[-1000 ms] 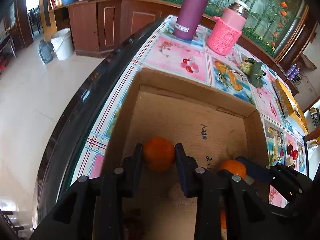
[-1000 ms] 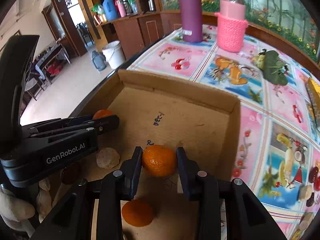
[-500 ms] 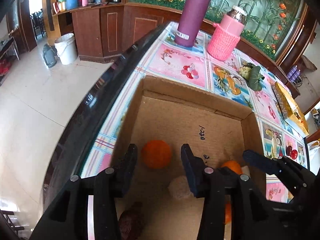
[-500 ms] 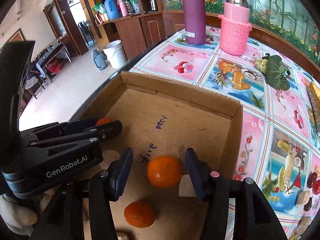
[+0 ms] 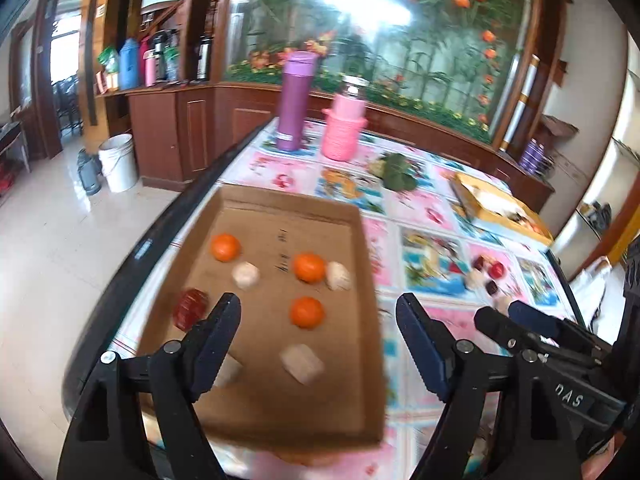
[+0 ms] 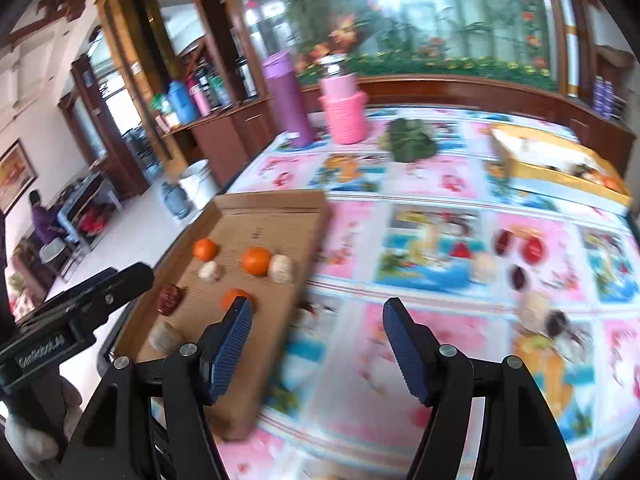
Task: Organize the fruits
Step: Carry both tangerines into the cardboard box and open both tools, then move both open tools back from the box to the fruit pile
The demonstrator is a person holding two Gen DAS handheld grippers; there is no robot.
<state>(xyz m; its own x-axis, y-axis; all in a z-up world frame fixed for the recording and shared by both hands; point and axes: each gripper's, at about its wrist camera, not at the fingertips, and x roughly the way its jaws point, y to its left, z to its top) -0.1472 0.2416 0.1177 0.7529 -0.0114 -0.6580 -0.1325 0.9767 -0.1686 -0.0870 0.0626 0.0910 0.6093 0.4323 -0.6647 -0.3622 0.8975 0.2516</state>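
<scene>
A shallow cardboard box [image 5: 288, 200] holds three oranges [image 5: 309, 267], several pale fruits [image 5: 245, 275] and a red fruit [image 5: 191, 308]. My left gripper [image 5: 320, 320] hangs above the box's near half, its jaws opening with nothing gripped; an orange [image 5: 307, 312] lies loose in the box below them. My right gripper [image 6: 318, 328] is over the tablecloth just right of the box [image 6: 272, 200], jaws opening and empty. In the right wrist view the oranges [image 6: 256, 261] rest on the box floor. Loose red, dark and pale fruits [image 6: 533, 249] lie on the cloth to the right.
A purple flask [image 5: 294, 100], a pink-sleeved bottle [image 5: 344, 128] and a green leafy bundle [image 5: 396, 168] stand at the table's far end. A yellow box [image 6: 560, 176] sits at the far right. The table's dark edge [image 5: 160, 240] runs left of the cardboard box, with floor beyond.
Both grippers let go of their oranges, opened wide, and pulled back and up from the box. The two oranges now lie in the box. The right gripper swung right over the cloth.
</scene>
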